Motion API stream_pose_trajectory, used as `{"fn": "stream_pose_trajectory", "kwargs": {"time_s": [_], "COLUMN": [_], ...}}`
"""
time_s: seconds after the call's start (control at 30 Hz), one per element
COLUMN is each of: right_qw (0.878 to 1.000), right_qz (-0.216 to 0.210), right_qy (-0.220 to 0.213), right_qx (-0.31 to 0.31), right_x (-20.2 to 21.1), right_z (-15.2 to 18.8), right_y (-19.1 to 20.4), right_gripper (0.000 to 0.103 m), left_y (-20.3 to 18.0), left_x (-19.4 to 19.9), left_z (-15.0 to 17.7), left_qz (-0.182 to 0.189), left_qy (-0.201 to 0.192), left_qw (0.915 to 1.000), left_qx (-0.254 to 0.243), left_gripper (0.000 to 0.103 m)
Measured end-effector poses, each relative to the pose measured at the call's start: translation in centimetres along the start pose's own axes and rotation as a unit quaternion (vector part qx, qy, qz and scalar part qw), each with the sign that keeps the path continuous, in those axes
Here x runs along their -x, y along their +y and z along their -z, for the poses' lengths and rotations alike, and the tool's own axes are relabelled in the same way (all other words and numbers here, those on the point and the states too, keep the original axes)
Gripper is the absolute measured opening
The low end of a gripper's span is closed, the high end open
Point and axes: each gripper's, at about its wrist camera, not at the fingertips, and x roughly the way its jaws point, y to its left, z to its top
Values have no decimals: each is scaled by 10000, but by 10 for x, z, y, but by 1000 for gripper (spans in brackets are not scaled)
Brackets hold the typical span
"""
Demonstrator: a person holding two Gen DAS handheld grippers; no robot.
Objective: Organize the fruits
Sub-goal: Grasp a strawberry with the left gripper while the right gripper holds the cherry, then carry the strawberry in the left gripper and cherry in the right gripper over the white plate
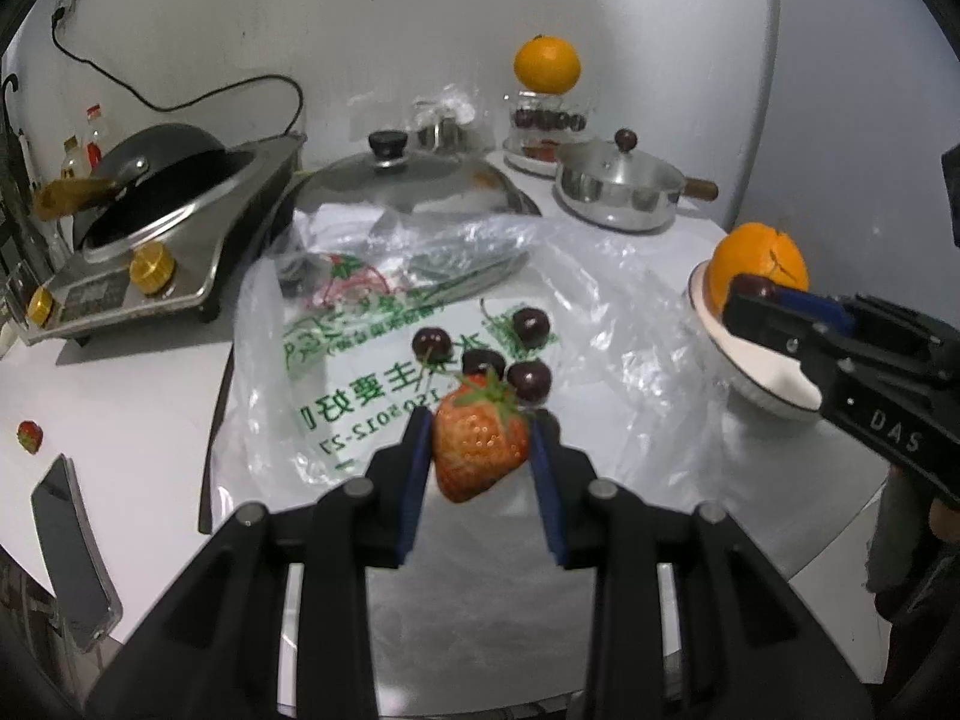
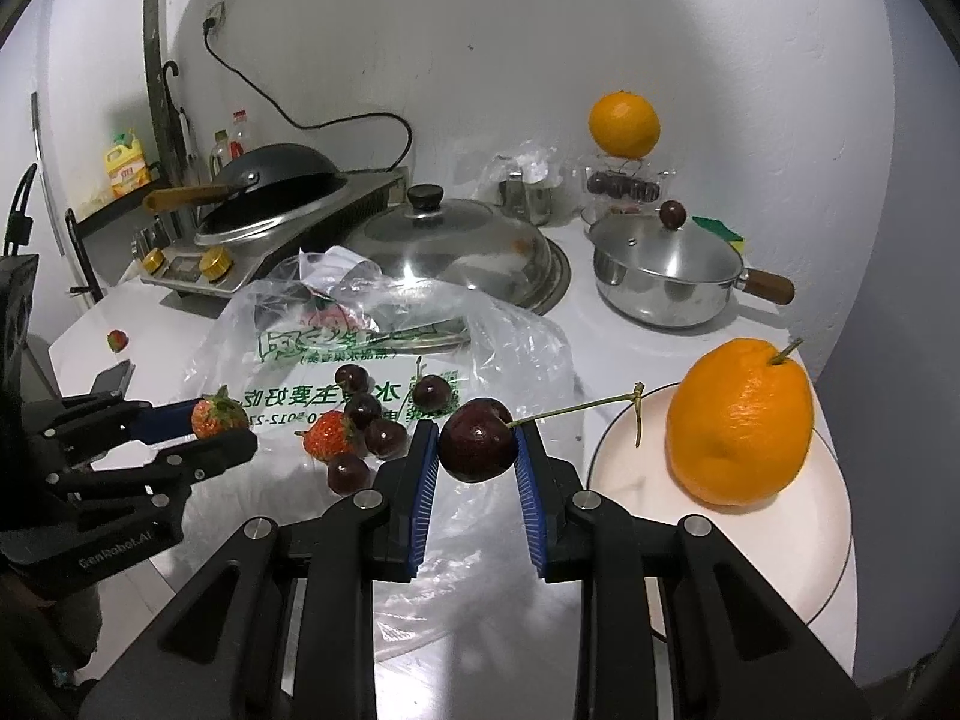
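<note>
Strawberry (image 1: 480, 450), pale orange-red, pinched in left jaws; right jaws grip glossy dark cherry (image 2: 479, 449).

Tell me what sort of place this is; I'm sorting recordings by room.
Most likely a home kitchen counter. A black wok sits on a countertop cooker, a lidded steel saucepan stands near the wall, and bottles are lined up behind, with fruit spread on a plastic bag.

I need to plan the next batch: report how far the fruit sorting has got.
Done: one orange sits on the white plate.
In hand: the left gripper is shut on a strawberry; the right gripper is shut on a cherry.
Left: loose cherries and another strawberry on the plastic bag.
</note>
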Motion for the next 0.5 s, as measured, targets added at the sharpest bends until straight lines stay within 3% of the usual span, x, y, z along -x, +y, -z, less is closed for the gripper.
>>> {"fn": "stream_pose_trajectory", "kwargs": {"time_s": [0.5], "right_qw": [9992], "right_qz": [303], "right_qy": [-202], "right_qx": [-178], "right_x": [33], "right_z": [7], "right_y": [-41], "right_gripper": [28], "left_y": [-43], "left_x": [8], "left_z": [-14], "left_qz": [97], "left_qy": [-155], "left_qw": [9994], "left_qx": [-303], "left_gripper": [33]}}
